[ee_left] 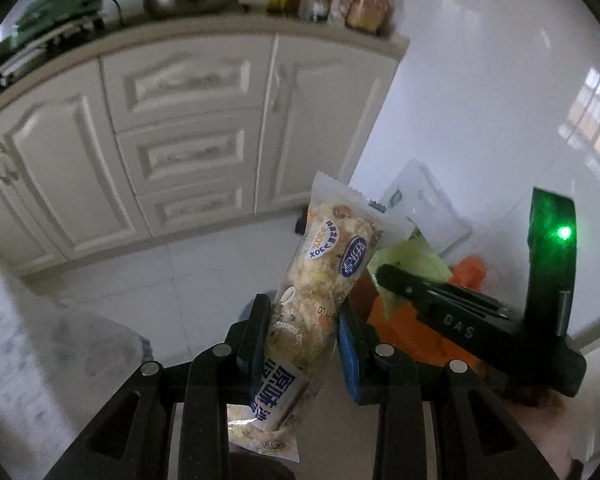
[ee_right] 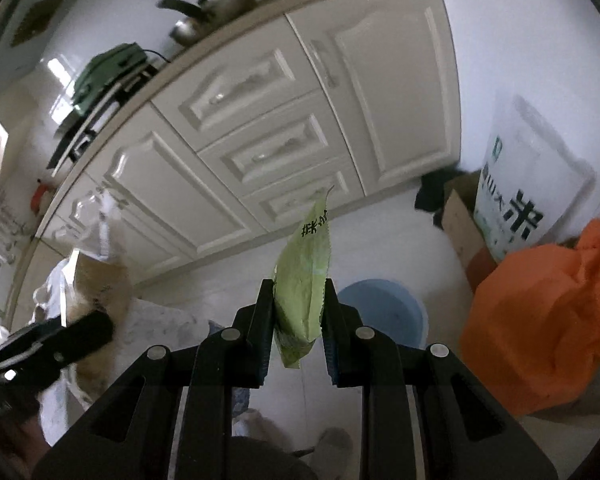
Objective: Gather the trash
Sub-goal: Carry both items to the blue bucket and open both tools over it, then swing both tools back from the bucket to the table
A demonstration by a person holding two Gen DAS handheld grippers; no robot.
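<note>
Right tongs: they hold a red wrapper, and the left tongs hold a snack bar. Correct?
Not quite. The right tongs hold a green wrapper, not red, as the right wrist view shows. The left tongs do hold a snack bar.

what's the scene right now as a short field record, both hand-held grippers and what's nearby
left hand-held gripper: shut on snack bar wrapper
right hand-held gripper: shut on green packet
orange bag: on the floor, right of the right gripper
blue bucket: on the floor, beyond the green packet
background: cream cabinets
</note>
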